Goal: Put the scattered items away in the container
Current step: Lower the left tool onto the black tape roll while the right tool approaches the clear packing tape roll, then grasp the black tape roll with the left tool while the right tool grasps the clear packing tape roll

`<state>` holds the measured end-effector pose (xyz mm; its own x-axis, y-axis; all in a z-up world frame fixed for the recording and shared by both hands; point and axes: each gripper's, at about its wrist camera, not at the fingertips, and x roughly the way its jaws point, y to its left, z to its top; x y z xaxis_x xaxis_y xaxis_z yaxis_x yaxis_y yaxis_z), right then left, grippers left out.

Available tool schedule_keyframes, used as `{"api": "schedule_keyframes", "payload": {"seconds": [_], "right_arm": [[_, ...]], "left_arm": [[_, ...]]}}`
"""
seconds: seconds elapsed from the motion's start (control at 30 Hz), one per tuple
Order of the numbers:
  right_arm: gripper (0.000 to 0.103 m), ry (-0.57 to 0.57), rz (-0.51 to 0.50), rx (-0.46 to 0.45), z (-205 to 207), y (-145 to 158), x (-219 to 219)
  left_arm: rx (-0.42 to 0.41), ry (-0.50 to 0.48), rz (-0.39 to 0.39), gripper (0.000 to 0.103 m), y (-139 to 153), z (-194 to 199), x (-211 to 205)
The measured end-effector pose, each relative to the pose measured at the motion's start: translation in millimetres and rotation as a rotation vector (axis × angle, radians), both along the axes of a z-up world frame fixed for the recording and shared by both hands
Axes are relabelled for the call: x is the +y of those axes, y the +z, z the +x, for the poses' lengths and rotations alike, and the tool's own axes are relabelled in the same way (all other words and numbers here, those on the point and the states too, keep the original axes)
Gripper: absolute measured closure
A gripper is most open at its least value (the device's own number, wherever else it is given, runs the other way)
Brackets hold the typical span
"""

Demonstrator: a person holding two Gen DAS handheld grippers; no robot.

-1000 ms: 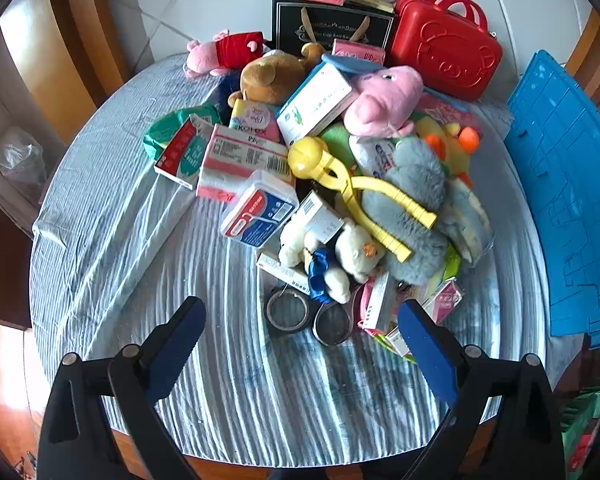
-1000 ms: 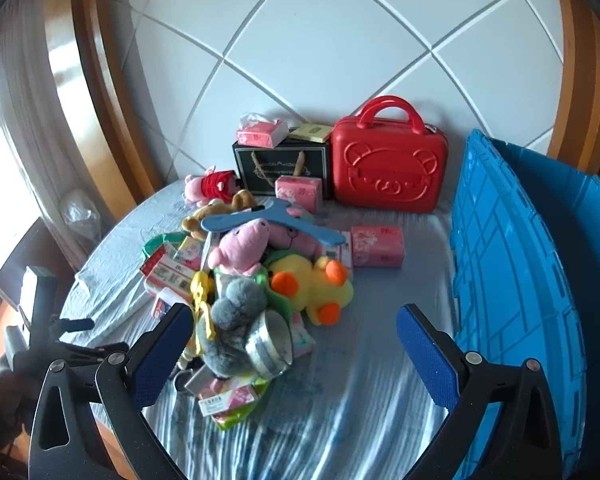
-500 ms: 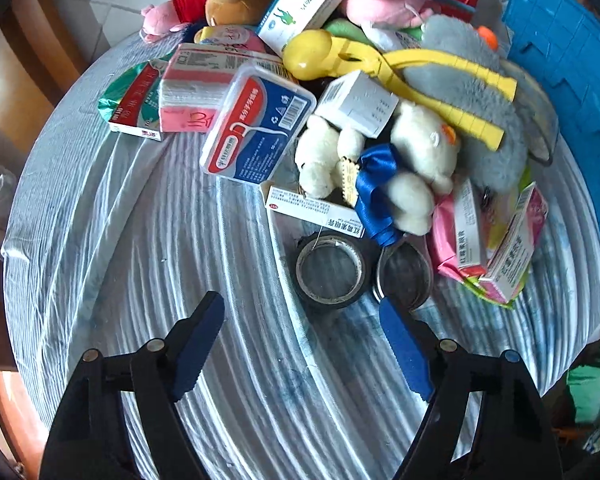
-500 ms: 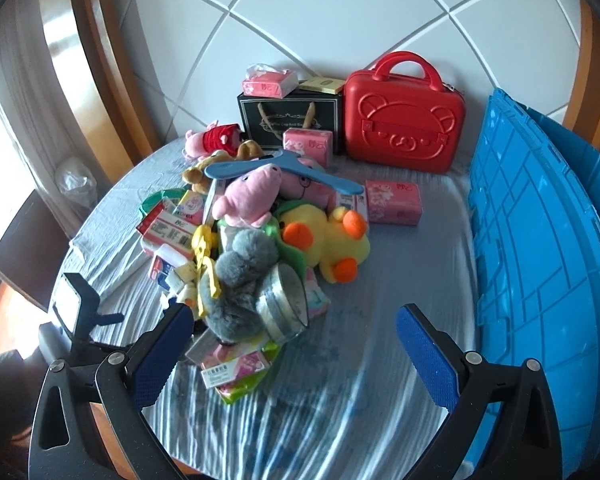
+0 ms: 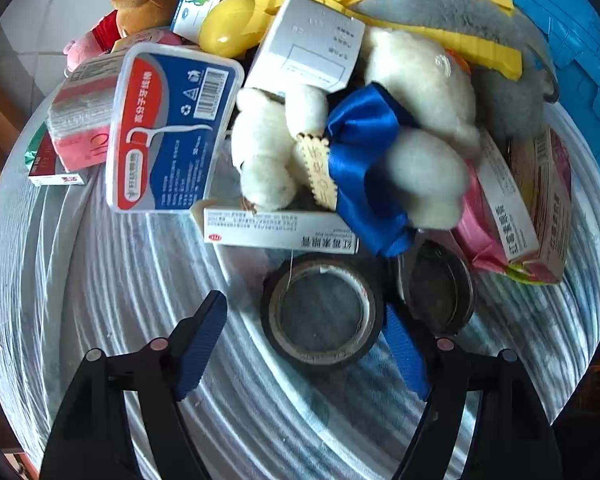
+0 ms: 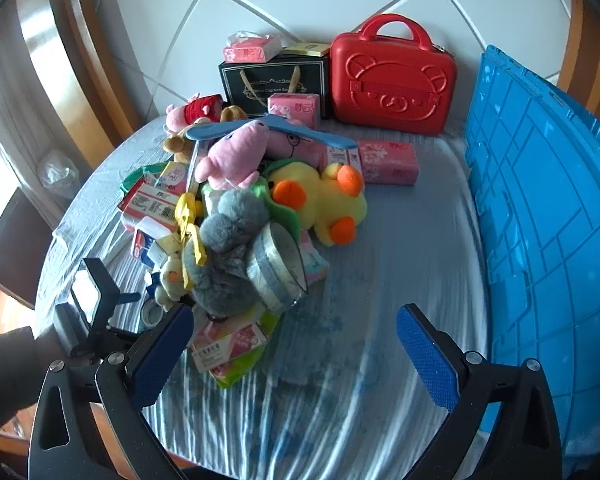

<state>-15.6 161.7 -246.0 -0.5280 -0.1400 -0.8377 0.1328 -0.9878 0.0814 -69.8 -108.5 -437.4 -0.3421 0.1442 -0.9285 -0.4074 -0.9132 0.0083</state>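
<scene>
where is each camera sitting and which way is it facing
Left wrist: on the left gripper, looking steeply down at the black tape roll; its closing blue pads straddle the roll.
Right wrist: on the right gripper, looking across the cloth-covered table toward the blue plastic crate; a dark sleeve shows.
Shared: the grey plush toy, the tape roll.

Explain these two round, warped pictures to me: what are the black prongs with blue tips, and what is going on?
No robot here: a person holds a handheld two-finger gripper in each hand, each with a wide-angle camera looking along its fingers. The left gripper is closing around a black roll of tape lying flat on the striped grey tablecloth; its pads do not grip it yet. The right gripper is open and holds nothing. Its view shows the pile: a yellow plush duck, a pink plush pig, a grey plush toy, small boxes. The blue plastic crate is the container.
</scene>
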Motion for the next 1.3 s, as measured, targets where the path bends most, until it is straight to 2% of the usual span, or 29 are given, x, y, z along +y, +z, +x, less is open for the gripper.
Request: {"api": "schedule_keyframes", "payload": {"seconds": [0.1, 0.43, 0.63, 0.93, 1.03, 1.2, 1.27, 1.3], "right_arm": [[0.000, 0.002, 0.000, -0.012, -5, -13, -6], [0.000, 0.051, 0.031, -0.039, -44, -70, -32], [0.001, 0.108, 0.123, -0.045, -68, -100, -54], [0.001, 0.113, 0.156, -0.088, -80, -132, -59], [0.007, 0.106, 0.161, -0.093, -82, -135, -57], [0.038, 0.082, 0.165, -0.120, -88, -145, -52], [0.049, 0.076, 0.150, -0.127, -88, -145, -49], [0.050, 0.076, 0.148, -0.126, -87, -145, -49]], "left_arm": [[0.013, -0.003, 0.034, 0.046, 0, 0, 0], [0.031, 0.023, 0.071, 0.047, 9, 11, -12], [0.020, 0.051, 0.118, 0.047, 12, 21, -23], [0.005, 0.116, 0.115, 0.047, 14, 44, -57], [0.001, 0.123, 0.118, 0.047, 13, 36, -60], [0.000, 0.127, 0.130, 0.047, 16, 35, -59], [0.003, 0.129, 0.134, 0.047, 17, 29, -62], [0.006, 0.130, 0.135, 0.047, 18, 29, -63]]}}
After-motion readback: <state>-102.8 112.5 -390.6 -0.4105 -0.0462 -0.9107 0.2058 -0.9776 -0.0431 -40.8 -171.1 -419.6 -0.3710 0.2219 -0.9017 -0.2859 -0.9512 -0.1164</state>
